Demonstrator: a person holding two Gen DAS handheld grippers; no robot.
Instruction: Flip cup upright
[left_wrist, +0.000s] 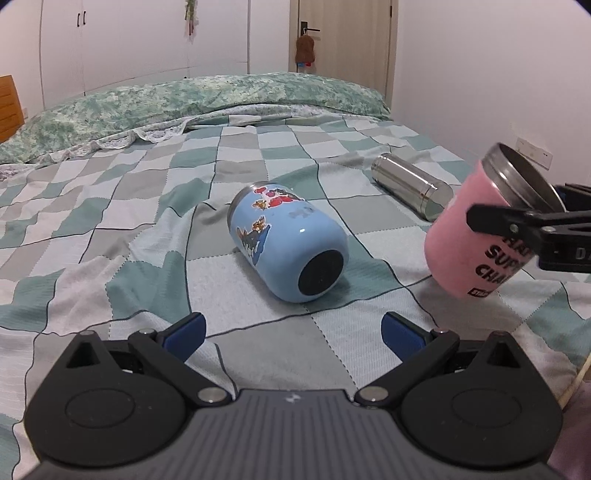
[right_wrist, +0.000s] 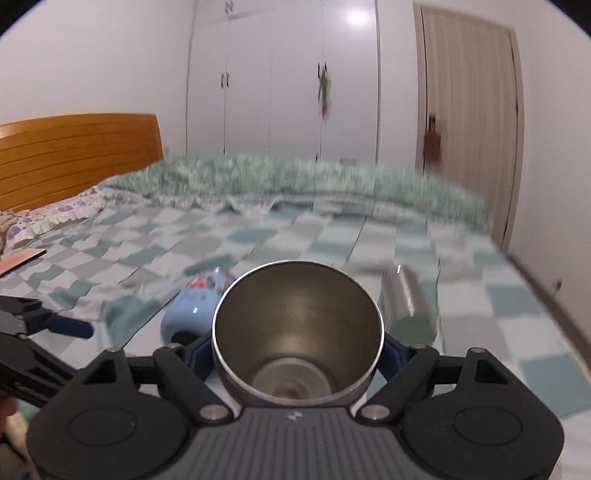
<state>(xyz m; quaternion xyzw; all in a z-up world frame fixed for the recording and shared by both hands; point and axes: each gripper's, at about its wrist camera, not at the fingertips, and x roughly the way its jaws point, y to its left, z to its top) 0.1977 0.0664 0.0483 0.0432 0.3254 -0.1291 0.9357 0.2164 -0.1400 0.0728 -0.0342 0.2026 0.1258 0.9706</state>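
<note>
A pink cup (left_wrist: 476, 229) with black lettering is tilted above the bed at the right of the left wrist view, its steel mouth up and to the right. My right gripper (left_wrist: 517, 218) is shut on it. In the right wrist view the cup's open steel mouth (right_wrist: 298, 332) sits between my right gripper's blue pads (right_wrist: 391, 354). A light blue cup (left_wrist: 288, 243) with cartoon stickers lies on its side on the checked bedspread, its dark base facing me. My left gripper (left_wrist: 293, 334) is open and empty just short of it.
A steel flask (left_wrist: 412, 184) lies on its side behind the pink cup. A green quilt (left_wrist: 184, 99) is bunched along the far side. A wooden headboard (right_wrist: 74, 155) stands at the left. The wall runs along the bed's right edge.
</note>
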